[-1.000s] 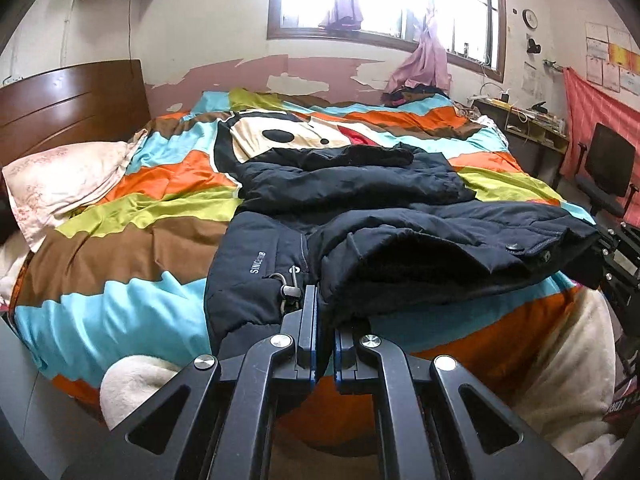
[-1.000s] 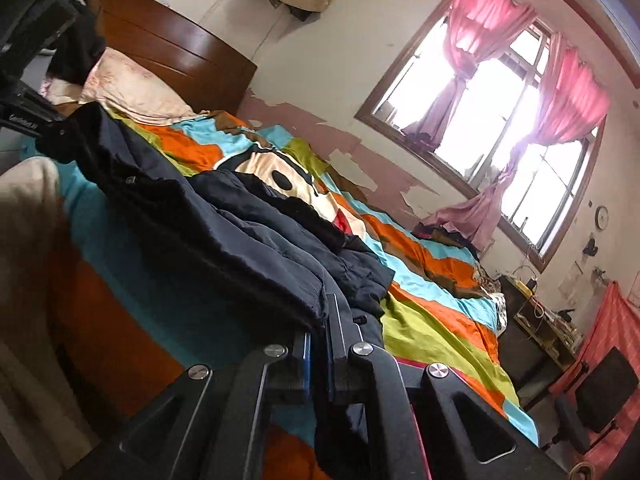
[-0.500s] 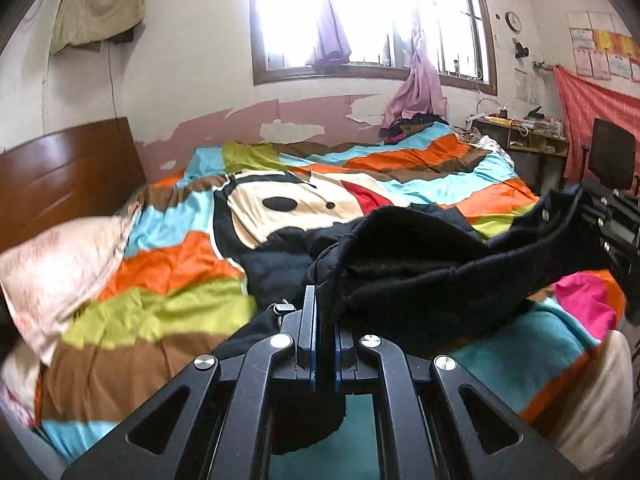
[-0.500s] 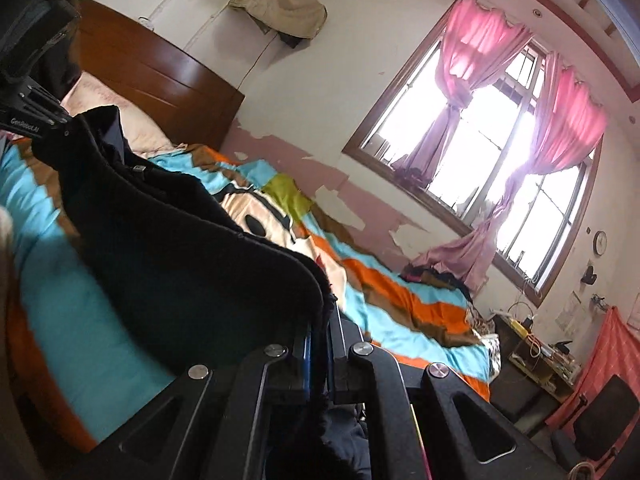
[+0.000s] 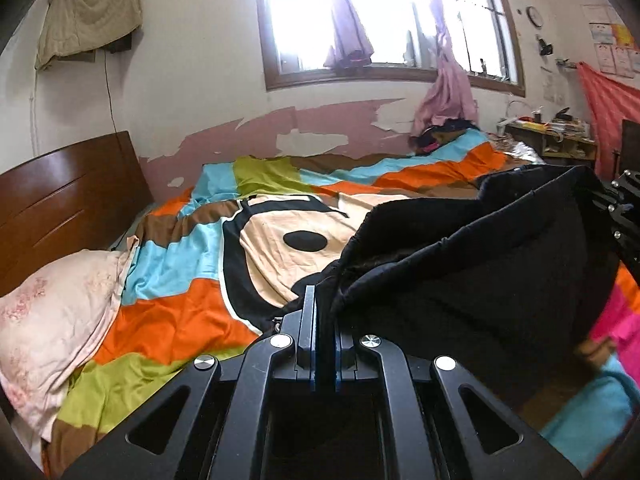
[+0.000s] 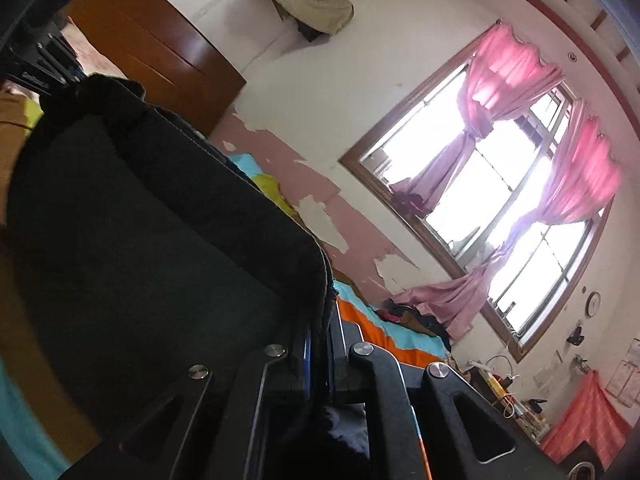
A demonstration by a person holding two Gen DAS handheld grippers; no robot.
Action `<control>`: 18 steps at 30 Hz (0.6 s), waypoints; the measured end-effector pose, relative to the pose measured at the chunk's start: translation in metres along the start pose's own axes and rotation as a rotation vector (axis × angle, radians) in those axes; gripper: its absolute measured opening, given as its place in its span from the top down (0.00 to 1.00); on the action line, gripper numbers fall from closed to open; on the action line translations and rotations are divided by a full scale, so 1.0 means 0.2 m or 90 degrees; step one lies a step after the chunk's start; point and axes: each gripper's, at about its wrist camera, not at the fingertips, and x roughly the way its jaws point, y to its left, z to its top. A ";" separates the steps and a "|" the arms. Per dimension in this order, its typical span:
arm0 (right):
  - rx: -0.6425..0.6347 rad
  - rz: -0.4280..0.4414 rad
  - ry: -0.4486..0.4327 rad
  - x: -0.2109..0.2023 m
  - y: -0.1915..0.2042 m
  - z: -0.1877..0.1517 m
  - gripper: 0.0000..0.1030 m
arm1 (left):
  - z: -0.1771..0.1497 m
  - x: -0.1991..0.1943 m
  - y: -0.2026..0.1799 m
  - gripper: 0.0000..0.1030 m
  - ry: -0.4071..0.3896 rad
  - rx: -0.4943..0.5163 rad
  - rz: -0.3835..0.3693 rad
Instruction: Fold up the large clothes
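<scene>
A large dark navy padded jacket [image 5: 480, 272] hangs stretched in the air between my two grippers, above the bed. My left gripper [image 5: 323, 320] is shut on one corner of its edge. My right gripper [image 6: 320, 320] is shut on the opposite corner; the jacket [image 6: 152, 248] fills the left half of the right wrist view. The right gripper also shows at the far right of the left wrist view [image 5: 624, 216], and the left gripper at the upper left of the right wrist view [image 6: 44, 68]. The jacket's lower part is hidden below both views.
The bed has a striped multicoloured cover [image 5: 192, 320] with a cartoon face, a pink pillow [image 5: 52, 320] at the left and a wooden headboard [image 5: 60, 200]. A window with pink curtains [image 6: 520, 200] is behind. A cluttered desk [image 5: 548, 136] stands at the far right.
Both grippers have lifted the jacket off the bed and carried it up and forward. It lay on the cover a second ago; now it hangs spread between them.
</scene>
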 end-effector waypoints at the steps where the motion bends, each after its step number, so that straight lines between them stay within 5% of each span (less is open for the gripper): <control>1: 0.001 -0.002 0.008 0.06 0.01 0.00 0.95 | 0.00 0.08 0.00 0.96 0.003 0.002 0.008; 12: 0.014 -0.005 0.107 0.69 0.09 -0.08 0.95 | 0.10 0.69 0.09 0.96 0.075 -0.053 0.026; 18: 0.040 0.014 0.179 0.92 0.15 -0.22 0.94 | 0.05 0.90 0.12 0.96 0.134 -0.191 0.011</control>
